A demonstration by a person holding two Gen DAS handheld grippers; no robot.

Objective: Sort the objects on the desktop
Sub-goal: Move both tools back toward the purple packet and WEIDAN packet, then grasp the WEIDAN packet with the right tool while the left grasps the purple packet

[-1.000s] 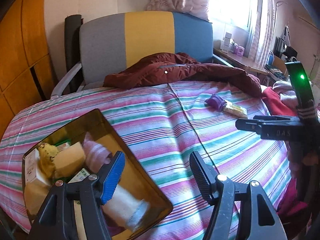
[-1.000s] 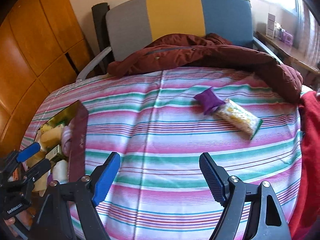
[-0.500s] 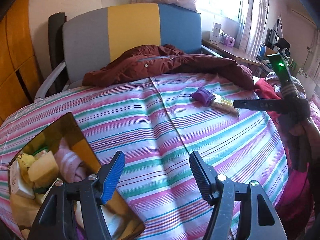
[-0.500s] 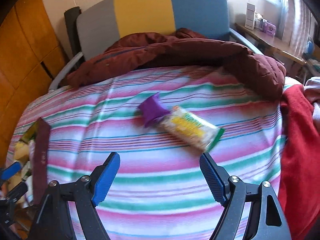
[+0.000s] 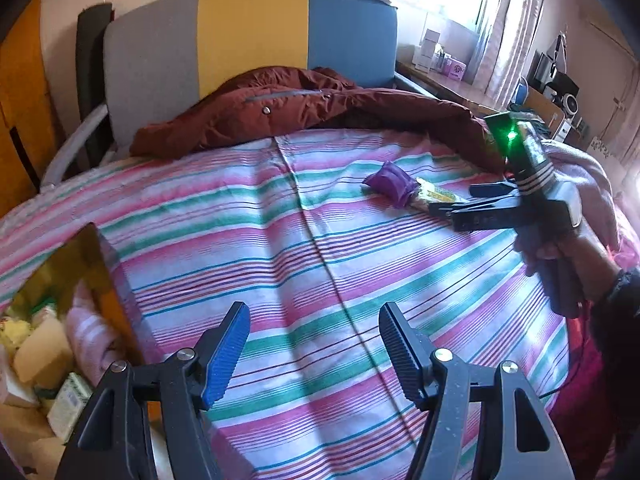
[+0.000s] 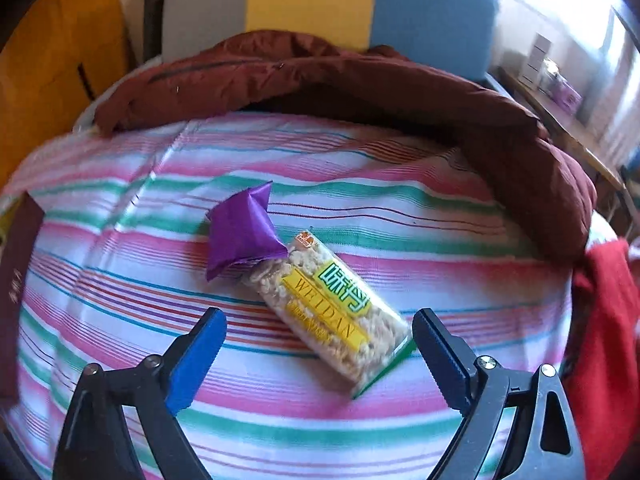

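Observation:
A clear snack packet with a yellow and green label lies on the striped bedsheet. A purple pouch rests against its far end. My right gripper hovers just above the packet's near end, its jaws opening, with the pads apart from it. In the left wrist view the same pouch and packet lie far right, with the right gripper over them in a hand. My left gripper is open above bare sheet, nothing between its fingers. An amber bin holding several sorted items stands at the left.
A maroon jacket lies across the far side of the bed against a grey, yellow and blue headboard. Red cloth is piled at the right edge. A desk with small boxes stands by the window.
My right gripper has swung right and down from beside the bin to above the packet, and its jaws have widened. My left gripper has drifted right, so the bin now sits at the frame's left edge.

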